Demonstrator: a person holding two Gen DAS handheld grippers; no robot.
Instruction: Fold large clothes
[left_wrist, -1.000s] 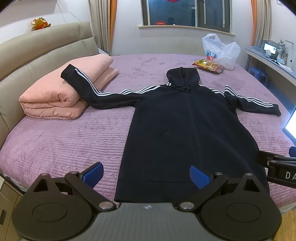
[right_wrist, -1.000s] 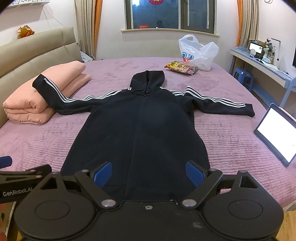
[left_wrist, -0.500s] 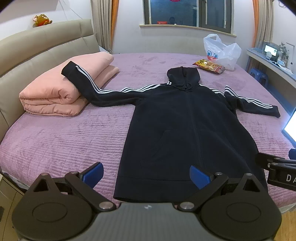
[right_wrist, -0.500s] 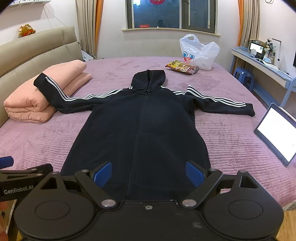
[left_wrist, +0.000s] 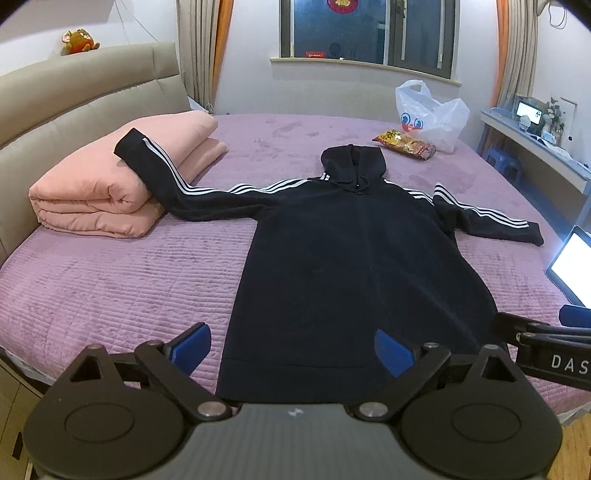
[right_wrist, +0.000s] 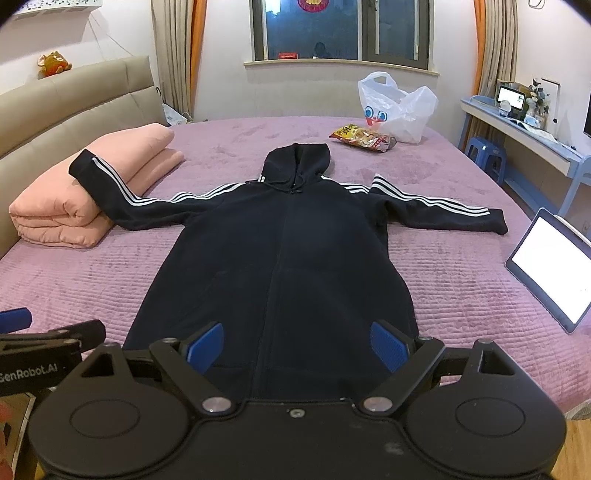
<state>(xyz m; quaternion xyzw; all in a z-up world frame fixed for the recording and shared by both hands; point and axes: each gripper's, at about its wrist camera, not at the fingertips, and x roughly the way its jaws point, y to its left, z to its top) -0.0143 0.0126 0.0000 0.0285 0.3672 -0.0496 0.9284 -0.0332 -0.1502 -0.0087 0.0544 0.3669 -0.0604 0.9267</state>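
Left wrist view shows a long black hoodie (left_wrist: 354, 266) spread flat, front up, on a purple bed (left_wrist: 110, 288), hood toward the window and hem at the near edge. One sleeve (left_wrist: 166, 177) climbs onto a folded pink quilt (left_wrist: 92, 192); the other sleeve (right_wrist: 443, 210) lies flat, its cuff just short of a lit tablet (right_wrist: 546, 266). A snack bag (right_wrist: 364, 138) and a plastic bag (right_wrist: 399, 110) sit well beyond the hood.

The left gripper (left_wrist: 293, 345) hangs over the hem's left corner with its blue fingers wide apart, holding nothing. The right gripper (right_wrist: 297, 345) hangs over the hem's middle, equally spread and empty.

The hoodie looks soft, thick and fairly heavy, likely to sag and drag on the quilted cover rather than slide. No fold is made yet. A sensible first hold would be each cuff, pinching the full thickness of fabric, with the raised sleeve lifted clear of the quilt before it is laid across the chest.
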